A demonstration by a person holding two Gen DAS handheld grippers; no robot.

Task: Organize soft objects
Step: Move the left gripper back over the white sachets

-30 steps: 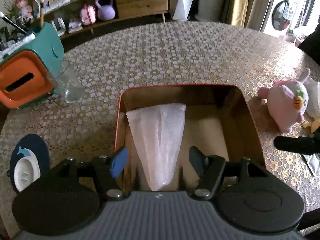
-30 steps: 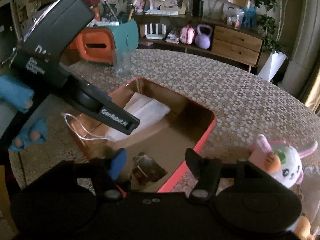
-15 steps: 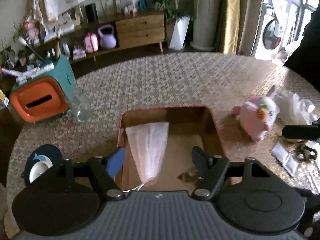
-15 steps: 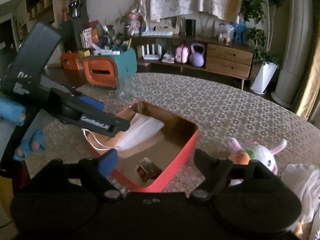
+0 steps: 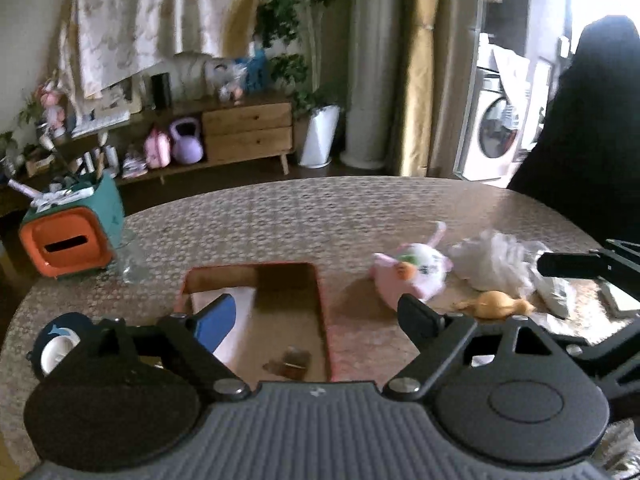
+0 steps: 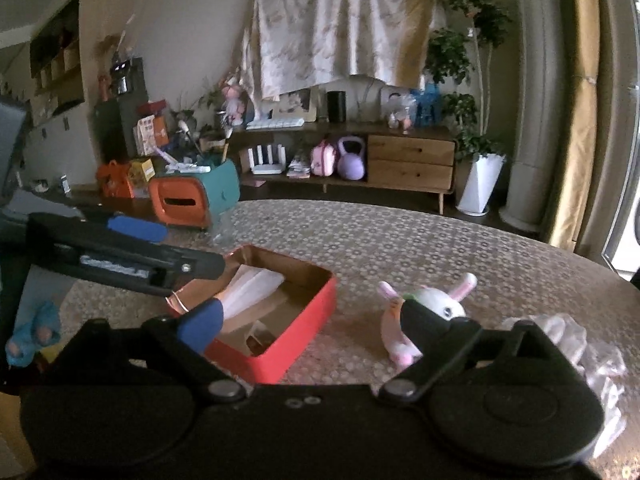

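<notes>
A red box (image 5: 325, 320) (image 6: 288, 348) sits on the round table, holding a white face mask (image 5: 240, 300) (image 6: 256, 288) and a small brown item (image 5: 294, 360). A pink rabbit plush (image 5: 412, 276) (image 6: 432, 304) lies right of the box. A crumpled white plastic bag (image 5: 496, 260) (image 6: 576, 340) and a small yellow soft toy (image 5: 492, 306) lie further right. My left gripper (image 5: 316, 316) is open and empty, raised above the box's near edge. My right gripper (image 6: 312, 320) is open and empty, raised between box and plush.
An orange and teal tissue box (image 5: 76, 236) (image 6: 192, 196) and a clear glass (image 5: 134, 260) stand at the table's left. A blue dolphin coaster (image 5: 56, 340) lies near the left edge. Small packets (image 5: 556, 292) lie at the far right.
Both grippers have risen and pulled back from the box, so the views tilted up toward the room. The mask stays in the box. The left gripper has shifted rightward.
</notes>
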